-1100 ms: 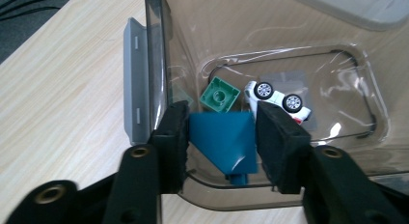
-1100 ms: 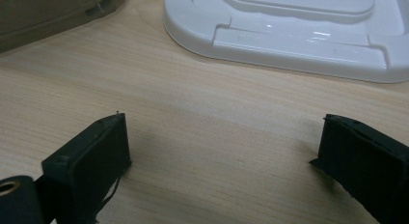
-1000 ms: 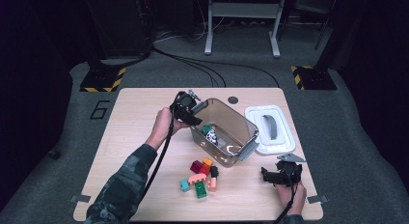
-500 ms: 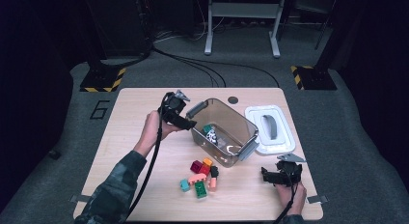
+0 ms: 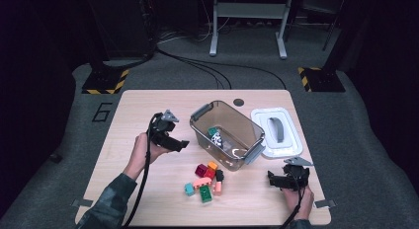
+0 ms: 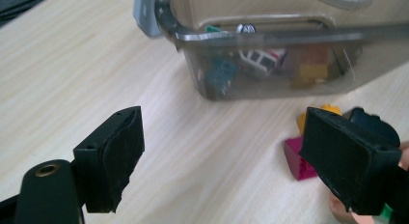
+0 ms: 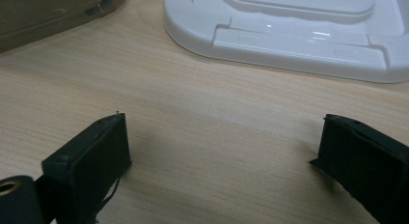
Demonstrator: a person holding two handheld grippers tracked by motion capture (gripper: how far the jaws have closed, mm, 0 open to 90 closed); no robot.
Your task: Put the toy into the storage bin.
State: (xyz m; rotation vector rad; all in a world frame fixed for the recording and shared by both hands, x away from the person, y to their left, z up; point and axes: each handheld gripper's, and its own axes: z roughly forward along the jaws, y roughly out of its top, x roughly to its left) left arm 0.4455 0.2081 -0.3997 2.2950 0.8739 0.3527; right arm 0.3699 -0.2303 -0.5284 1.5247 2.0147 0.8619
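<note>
Wooden bench (image 5: 123, 110) inspected: left gripper (image 5: 179, 144), fingers (image 6: 115, 156) just opened and empty, sits beside the clear bin (image 5: 227, 135) after a drop, right gripper (image 5: 276, 178) released and idle near the white lid (image 5: 276, 133); next move judged a reach to the loose bricks (image 5: 205, 182).

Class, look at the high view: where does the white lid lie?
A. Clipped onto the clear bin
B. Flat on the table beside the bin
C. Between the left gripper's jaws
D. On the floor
B: the white lid lies flat on the table right beside the open clear bin.
</note>
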